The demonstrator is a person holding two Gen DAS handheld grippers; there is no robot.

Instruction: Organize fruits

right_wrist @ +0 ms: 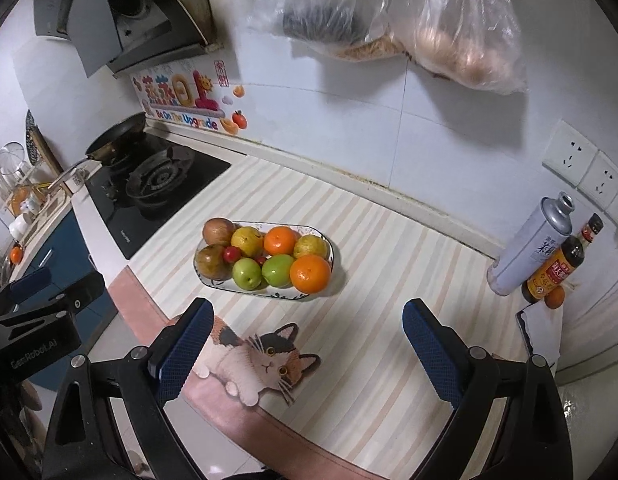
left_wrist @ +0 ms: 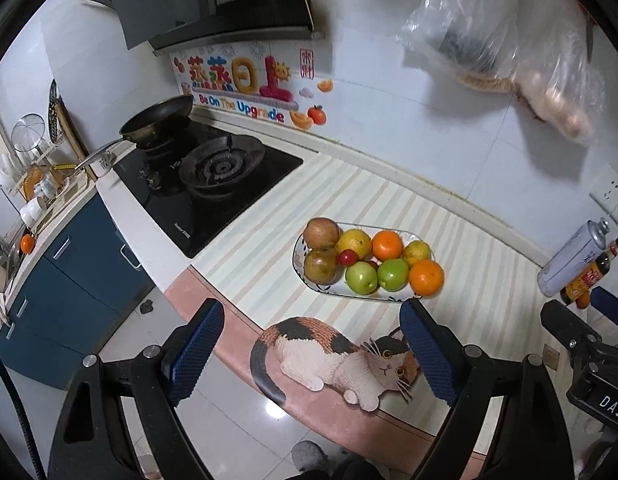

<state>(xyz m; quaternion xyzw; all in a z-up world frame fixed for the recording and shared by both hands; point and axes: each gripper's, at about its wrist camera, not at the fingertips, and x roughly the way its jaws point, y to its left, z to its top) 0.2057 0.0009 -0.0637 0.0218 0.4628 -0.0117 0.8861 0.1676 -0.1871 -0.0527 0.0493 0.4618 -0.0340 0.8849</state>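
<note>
On the striped counter mat [right_wrist: 389, 248], an oval white plate [right_wrist: 333, 250] holds 2 brown fruits at 9 o'clock, 2 yellow ones and an orange [right_wrist: 279, 240] along 12, 2 green apples and another orange [right_wrist: 310, 273] at 5, while the left gripper [left_wrist: 313, 350] and right gripper [right_wrist: 307, 346] hang gaping, empty.

Colourful wall sticker [left_wrist: 237, 84] on white tile behind stove: "Be On The Upgrade" under big cartoon Chinese characters. Black gripper body [right_wrist: 33, 346] at left edge, right wrist view: "GenRobot.AI". Black gripper body [left_wrist: 601, 392] at right edge, left wrist view: "DAS", cut off. Brown sauce bottle [right_wrist: 557, 268] label: unreadable.
</note>
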